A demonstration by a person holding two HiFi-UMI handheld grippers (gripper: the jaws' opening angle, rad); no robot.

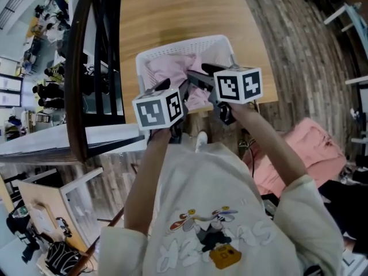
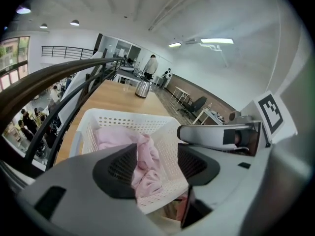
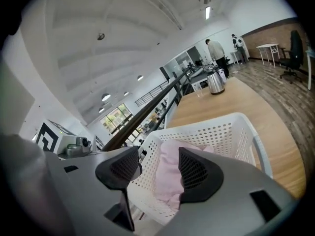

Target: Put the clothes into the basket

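Head view, pink garment (image 1: 165, 69) in white basket (image 1: 178, 43)

Head view: left gripper (image 1: 174, 88) and right gripper (image 1: 202, 73) cover the basket's (image 1: 150, 58) near rim and part of the pink cloth (image 1: 165, 69) inside.
Pink heap (image 1: 315, 145) on the floor (image 1: 299, 50), right: near part behind arm (image 1: 270, 145).
Left gripper view: far people (image 2: 150, 65) too small to tell.

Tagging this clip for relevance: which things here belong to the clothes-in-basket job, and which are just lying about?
Job: white basket; pink garment inside it; left gripper; right gripper; salmon cloth beside the person, probably clothing too.
Lying about: kettle on the table; office chair; railing.
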